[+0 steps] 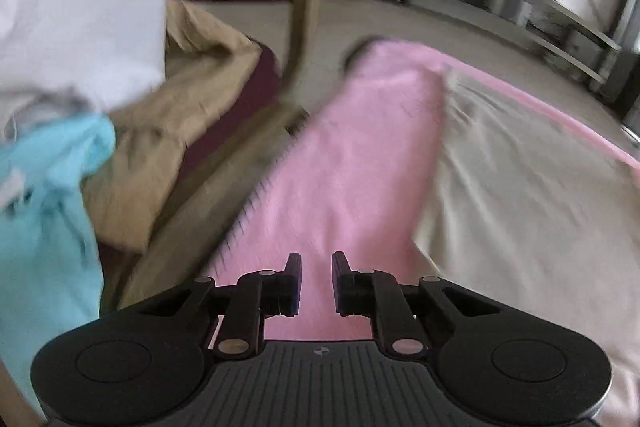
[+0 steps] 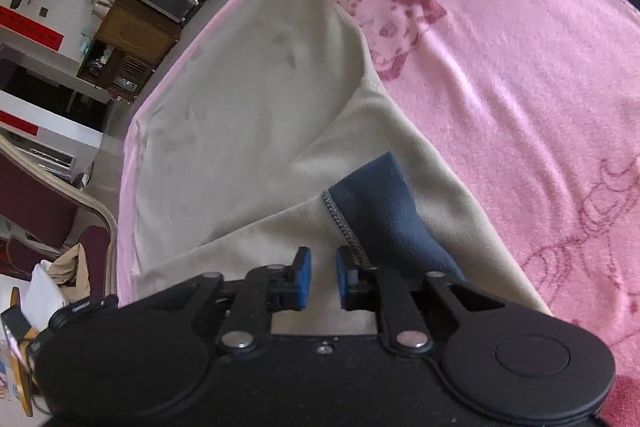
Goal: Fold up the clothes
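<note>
The right gripper (image 2: 323, 269) hangs just above the cream garment (image 2: 248, 99), its blue pads (image 2: 303, 277) a narrow gap apart and clenched on nothing – cloth lies under them, not between them. Just past its right finger a blue cuff (image 2: 384, 211) with a stitched hem lies on the cream fabric. The garment is spread flat over a pink blanket (image 2: 500, 75) that covers the surface. The left gripper (image 1: 316, 281) hovers over that blanket's edge, jaws narrowly apart, gripping nothing; the view is blurred. Further left, on a dark red chair (image 1: 236, 115), lies a heap – a turquoise garment (image 1: 52, 195), a tan one (image 1: 176, 115), a white one (image 1: 80, 39).
</note>
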